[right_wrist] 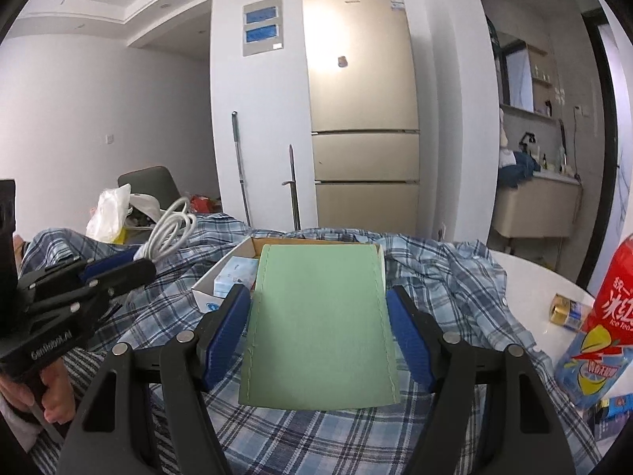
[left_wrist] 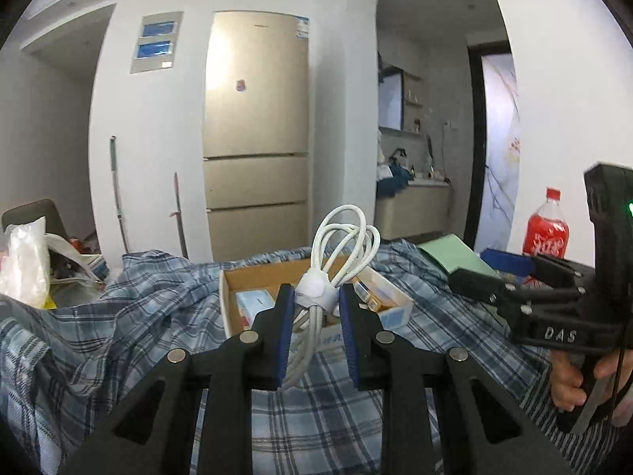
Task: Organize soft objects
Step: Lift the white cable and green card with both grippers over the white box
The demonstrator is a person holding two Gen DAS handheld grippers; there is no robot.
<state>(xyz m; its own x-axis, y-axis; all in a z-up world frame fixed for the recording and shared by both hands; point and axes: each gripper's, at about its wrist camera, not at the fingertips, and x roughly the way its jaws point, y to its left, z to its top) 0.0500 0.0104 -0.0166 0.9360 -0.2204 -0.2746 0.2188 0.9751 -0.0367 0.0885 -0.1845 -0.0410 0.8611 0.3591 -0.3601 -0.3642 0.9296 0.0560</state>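
The left gripper [left_wrist: 316, 316] is clamping a coiled white cable [left_wrist: 340, 253], holding it above an open cardboard box [left_wrist: 233, 277] sitting on a plaid shirt [left_wrist: 118, 316]. The right gripper [right_wrist: 320, 332] is holding a green cloth [right_wrist: 320, 316] between its pads, apparently pinched, over the box's near edge.

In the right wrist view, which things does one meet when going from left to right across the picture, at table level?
left gripper → white cable → cardboard box → green cloth → gold roll of tape → red iced tea bottle
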